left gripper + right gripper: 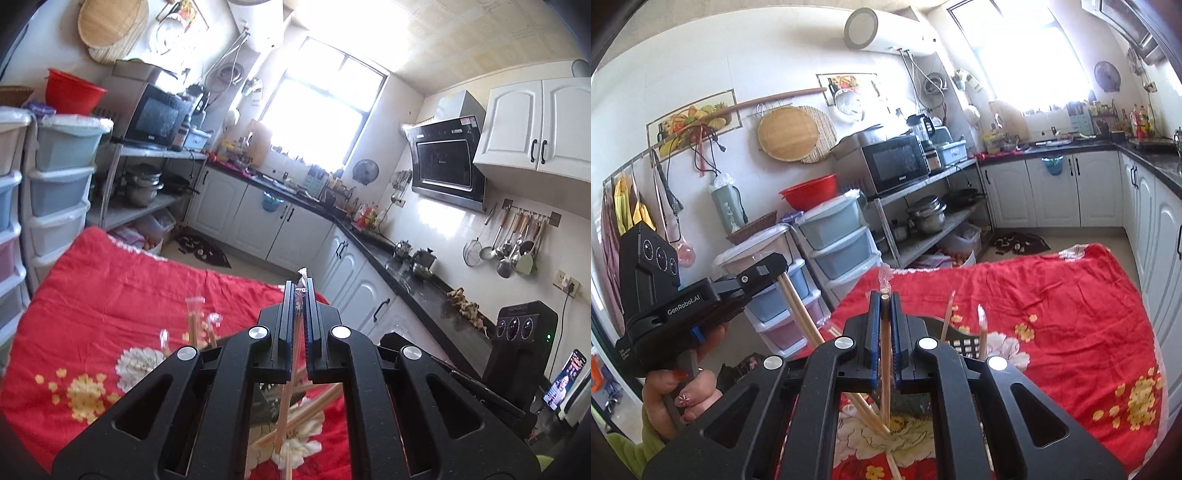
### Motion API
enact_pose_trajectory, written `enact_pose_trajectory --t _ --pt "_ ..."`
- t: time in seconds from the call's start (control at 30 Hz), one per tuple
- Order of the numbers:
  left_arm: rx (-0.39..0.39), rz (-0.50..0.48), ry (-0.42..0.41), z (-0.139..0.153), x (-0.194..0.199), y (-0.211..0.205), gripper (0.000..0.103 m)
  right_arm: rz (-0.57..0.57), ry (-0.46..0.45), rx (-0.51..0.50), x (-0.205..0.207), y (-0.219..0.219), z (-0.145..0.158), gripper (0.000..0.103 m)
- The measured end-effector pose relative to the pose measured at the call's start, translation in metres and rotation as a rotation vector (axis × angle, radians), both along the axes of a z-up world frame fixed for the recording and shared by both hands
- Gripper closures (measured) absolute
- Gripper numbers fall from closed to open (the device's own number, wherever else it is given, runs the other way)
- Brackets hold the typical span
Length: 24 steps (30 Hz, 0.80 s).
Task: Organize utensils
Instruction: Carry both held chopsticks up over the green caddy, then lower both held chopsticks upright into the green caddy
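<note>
**Both grippers clamped on wrapped chopsticks over the red cloth**

Left gripper (pixel 300 295): jaws closed tight on one chopstick pair (pixel 287 402) in clear plastic wrap. The wrapper tip pokes out past the fingertips and the wooden end hangs down below the jaws toward the cloth (pixel 110 280).

Right gripper (pixel 885 306): jaws also pinched shut, on another wrapped pair (pixel 885 354). It stands near upright, wrapper tip above the fingertips, lower end down by the white flower print.

The right wrist view also shows the left gripper (pixel 768 266) from the side, held in the person's left hand (pixel 683 395). Its chopsticks (pixel 801 314) run diagonally down from the jaws toward the right gripper's pair.

Counts:
- 2 grippers, each gripping 1 wrapped pair.
- A black basket (pixel 964 341) sits on the cloth just behind the right gripper, mostly hidden by it. At least 2 more wrapped sticks (pixel 982 326) stand up out of it.
- The left wrist view shows about 3 wrapped tips (pixel 194 317) sticking up left of the gripper; exact number unclear, blurred.
- Loose sticks lie crossed under the left gripper; count not readable.
</note>
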<state>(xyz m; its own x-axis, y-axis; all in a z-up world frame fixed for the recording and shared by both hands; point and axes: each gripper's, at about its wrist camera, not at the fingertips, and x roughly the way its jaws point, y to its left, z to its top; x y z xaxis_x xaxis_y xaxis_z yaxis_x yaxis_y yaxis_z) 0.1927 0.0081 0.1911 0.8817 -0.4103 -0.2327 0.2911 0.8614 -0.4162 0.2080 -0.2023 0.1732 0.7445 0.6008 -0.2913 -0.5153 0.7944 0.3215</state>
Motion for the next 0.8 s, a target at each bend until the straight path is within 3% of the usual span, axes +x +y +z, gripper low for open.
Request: enact_pose_trajectory --t 0.53,0.8 --pt "0.028 0.105 -0.116 0.040 0.017 0.003 0.101 -0.107 -0.122 0.012 0.018 -0.018 0.041 0.097" --pt "0.064 0.153 -0.118 0.026 0.033 -0.002 0.101 -0.168 -0.161 -0.035 0.033 -0.017 0.040 0.097"
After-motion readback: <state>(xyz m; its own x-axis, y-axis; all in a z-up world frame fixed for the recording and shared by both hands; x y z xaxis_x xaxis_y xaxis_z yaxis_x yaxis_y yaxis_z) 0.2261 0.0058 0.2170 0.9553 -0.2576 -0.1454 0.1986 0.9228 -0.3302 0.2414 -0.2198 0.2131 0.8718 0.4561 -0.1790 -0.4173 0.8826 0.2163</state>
